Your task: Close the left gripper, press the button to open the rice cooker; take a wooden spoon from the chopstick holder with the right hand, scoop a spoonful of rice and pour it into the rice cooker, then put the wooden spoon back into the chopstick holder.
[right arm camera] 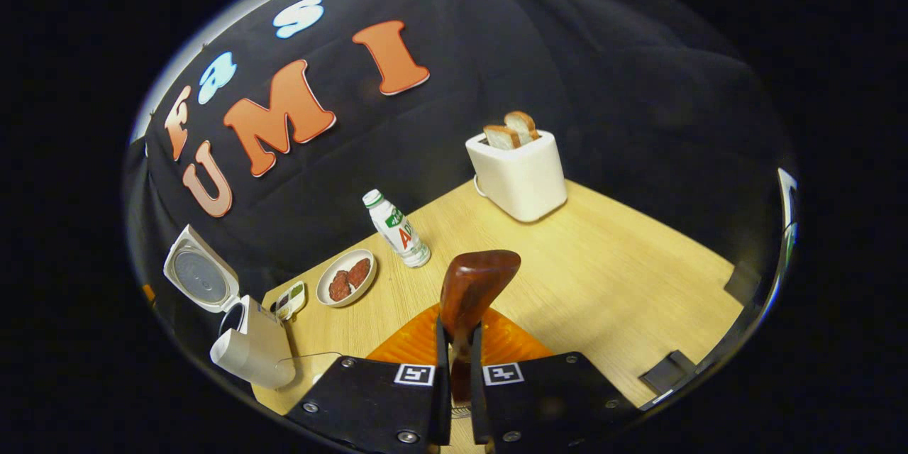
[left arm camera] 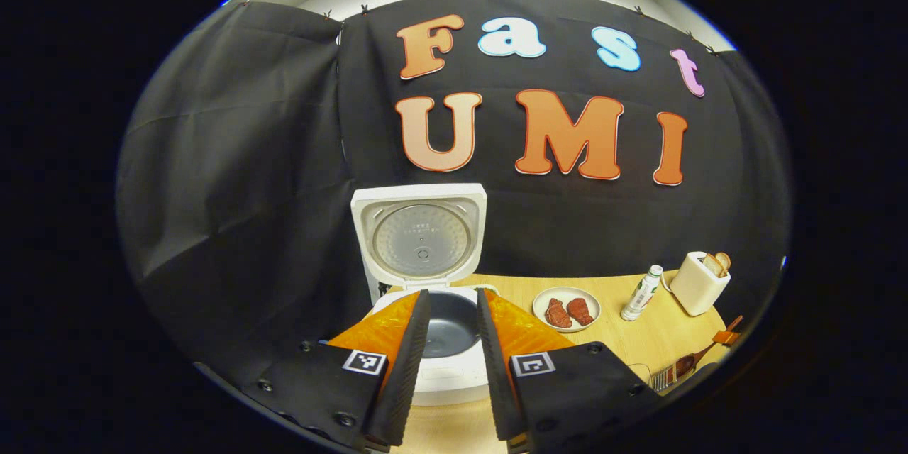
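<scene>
The white rice cooker [left arm camera: 454, 369] stands straight ahead of my left gripper [left arm camera: 454, 294] with its lid [left arm camera: 420, 240] swung up and the dark inner pot [left arm camera: 448, 330] showing. The left fingers stand apart, just above the pot's rim, with nothing between them. My right gripper [right arm camera: 460, 330] is shut on the handle of a dark wooden spoon [right arm camera: 477, 282], whose bowl points up and forward over the table. In the left gripper view the spoon [left arm camera: 684, 367] appears low at the far right, over a metal wire holder [left arm camera: 661, 377]. In the right gripper view the rice cooker [right arm camera: 250, 351] sits far left.
On the wooden table [right arm camera: 603, 277] stand a toaster [right arm camera: 519, 174] with two bread slices, a small bottle [right arm camera: 397, 228], a plate of meat pieces [right arm camera: 346, 277] and a small dish [right arm camera: 291, 299] beside the cooker. Black cloth walls close the back and sides.
</scene>
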A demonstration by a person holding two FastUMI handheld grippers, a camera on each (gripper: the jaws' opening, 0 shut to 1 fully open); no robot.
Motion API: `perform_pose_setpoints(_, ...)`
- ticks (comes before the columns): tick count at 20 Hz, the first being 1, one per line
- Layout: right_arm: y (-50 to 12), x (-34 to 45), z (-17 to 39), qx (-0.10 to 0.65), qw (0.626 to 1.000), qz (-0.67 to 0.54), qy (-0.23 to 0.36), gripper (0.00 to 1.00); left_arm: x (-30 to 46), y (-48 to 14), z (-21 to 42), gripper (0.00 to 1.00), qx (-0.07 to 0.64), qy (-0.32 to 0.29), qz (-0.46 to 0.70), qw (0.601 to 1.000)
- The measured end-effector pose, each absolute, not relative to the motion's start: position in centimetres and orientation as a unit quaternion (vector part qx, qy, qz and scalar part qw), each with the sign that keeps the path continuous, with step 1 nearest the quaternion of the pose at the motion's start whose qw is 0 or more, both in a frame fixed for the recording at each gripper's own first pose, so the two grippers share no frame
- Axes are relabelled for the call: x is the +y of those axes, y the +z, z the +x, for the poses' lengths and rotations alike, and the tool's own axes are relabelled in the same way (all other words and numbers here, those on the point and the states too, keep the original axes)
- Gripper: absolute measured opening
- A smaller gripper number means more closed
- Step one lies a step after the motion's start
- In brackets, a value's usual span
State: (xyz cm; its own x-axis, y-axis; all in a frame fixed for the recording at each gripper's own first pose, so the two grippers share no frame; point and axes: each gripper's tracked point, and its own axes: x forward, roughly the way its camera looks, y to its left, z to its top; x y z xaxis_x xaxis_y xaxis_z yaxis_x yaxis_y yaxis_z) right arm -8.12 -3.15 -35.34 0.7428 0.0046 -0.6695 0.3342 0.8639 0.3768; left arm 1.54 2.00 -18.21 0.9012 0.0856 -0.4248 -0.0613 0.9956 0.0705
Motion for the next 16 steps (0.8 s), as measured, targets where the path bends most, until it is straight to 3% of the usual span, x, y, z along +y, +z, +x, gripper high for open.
perform_pose_setpoints(7,-26.2,1.5,-5.9,0.270,0.938,0.213,-0.033,0.11,4.1,-19.5,1.4,0.51,0.217,0.029,0.003,0.976)
perform_pose_setpoints(8,-25.5,2.8,-5.7,0.266,0.940,0.212,-0.014,0.11,4.8,-19.6,1.4,0.55,0.216,0.034,-0.002,0.976)
perform_pose_setpoints(9,-25.2,4.3,-5.6,0.266,0.941,0.207,0.003,0.11,5.3,-19.9,1.1,0.51,0.216,0.038,-0.009,0.976)
perform_pose_setpoints(16,-26.7,12.2,-5.9,0.304,0.937,0.161,0.061,0.11,9.7,-21.9,-0.9,0.51,0.233,0.069,-0.035,0.969)
